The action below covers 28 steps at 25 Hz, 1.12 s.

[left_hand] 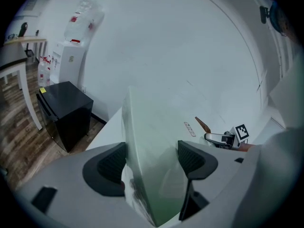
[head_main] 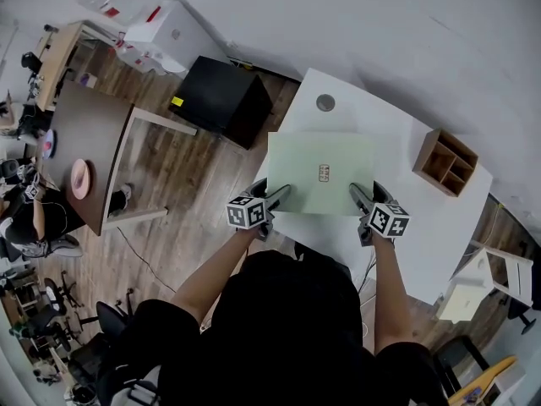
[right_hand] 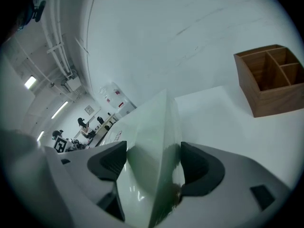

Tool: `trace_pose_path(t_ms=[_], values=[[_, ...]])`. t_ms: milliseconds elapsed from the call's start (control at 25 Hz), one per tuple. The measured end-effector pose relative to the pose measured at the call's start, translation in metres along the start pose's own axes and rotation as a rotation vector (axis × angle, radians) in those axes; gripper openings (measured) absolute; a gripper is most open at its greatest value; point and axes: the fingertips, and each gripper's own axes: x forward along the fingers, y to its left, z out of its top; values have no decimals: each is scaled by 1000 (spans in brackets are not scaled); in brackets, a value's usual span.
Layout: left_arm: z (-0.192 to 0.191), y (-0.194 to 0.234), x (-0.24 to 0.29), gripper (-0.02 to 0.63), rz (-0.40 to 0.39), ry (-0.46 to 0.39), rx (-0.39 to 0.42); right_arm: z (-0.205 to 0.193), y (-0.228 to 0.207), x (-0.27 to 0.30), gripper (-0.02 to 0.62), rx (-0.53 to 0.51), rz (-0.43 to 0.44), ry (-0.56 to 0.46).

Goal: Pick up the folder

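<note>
Pale green folder [head_main: 321,172], near edge partly hidden by jaws, held flat over white bench [head_main: 423,218], long axis ran 9 to 3 o'clock, left hand-held gripper [head_main: 277,196] clamped its 7 o'clock corner, right hand-held gripper [head_main: 363,196] clamped its 5 o'clock corner.

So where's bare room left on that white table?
The table is bare between the folder and the wooden organizer, and round the grommet. The near edge is crowded: left gripper and right gripper clamp the folder.
</note>
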Motion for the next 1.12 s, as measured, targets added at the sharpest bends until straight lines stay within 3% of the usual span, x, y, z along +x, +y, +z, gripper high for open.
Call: trace_pose_path(t_ms=[680, 1120], values=[[-32, -49, -110, 356, -66, -167, 103, -39, 91, -108, 357, -117, -35, -168], [-65, -85, -208, 356, -119, -210, 227, -111, 158, -196, 359, -43, -80, -298]])
